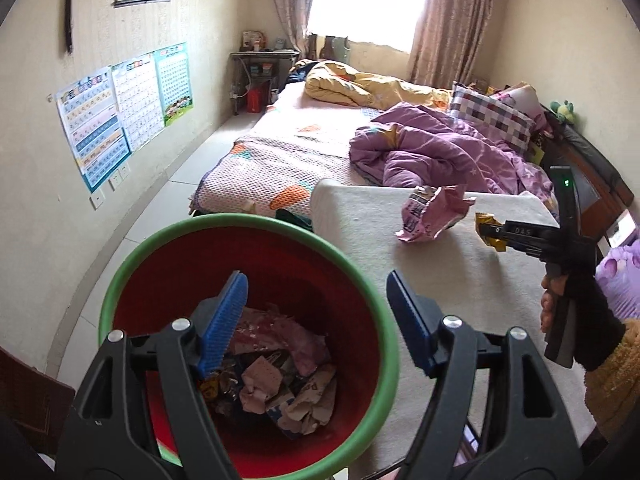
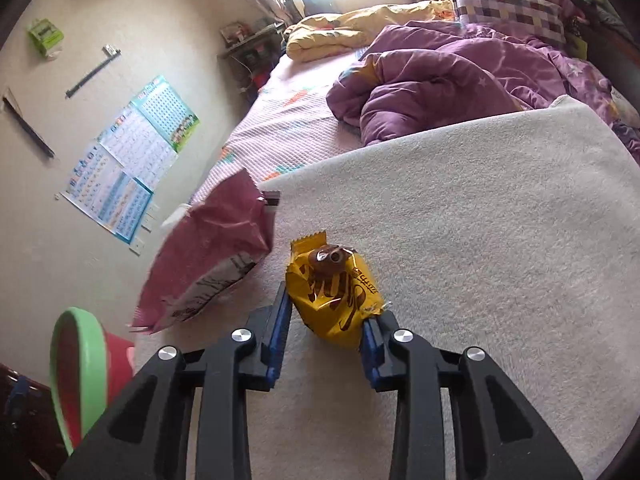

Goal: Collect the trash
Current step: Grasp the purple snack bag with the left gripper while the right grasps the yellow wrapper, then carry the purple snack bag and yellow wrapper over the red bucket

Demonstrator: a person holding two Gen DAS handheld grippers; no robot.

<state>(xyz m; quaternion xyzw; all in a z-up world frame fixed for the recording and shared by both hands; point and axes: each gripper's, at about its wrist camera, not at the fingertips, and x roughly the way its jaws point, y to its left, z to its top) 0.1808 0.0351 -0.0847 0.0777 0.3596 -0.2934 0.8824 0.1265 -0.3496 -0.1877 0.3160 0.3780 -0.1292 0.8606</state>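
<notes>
Half the yellow wrapper (image 2: 334, 300) hides between jaws.

A home bedroom: unmade bed (image 1: 280, 152), quilts (image 1: 436, 152), curtained window (image 1: 368, 0).

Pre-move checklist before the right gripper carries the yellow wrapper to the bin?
1. Right gripper shut on yellow wrapper: ok.
2. Left gripper open, nothing between its pads: ok.
3. Bin mouth unobstructed: not ok, the left gripper hangs over it.
4. Bin has room: ok, the trash lies low inside.
5. Pink bag off the path to the bin: cannot tell.
6. Wrapper lifted off the white cloth: cannot tell.
</notes>
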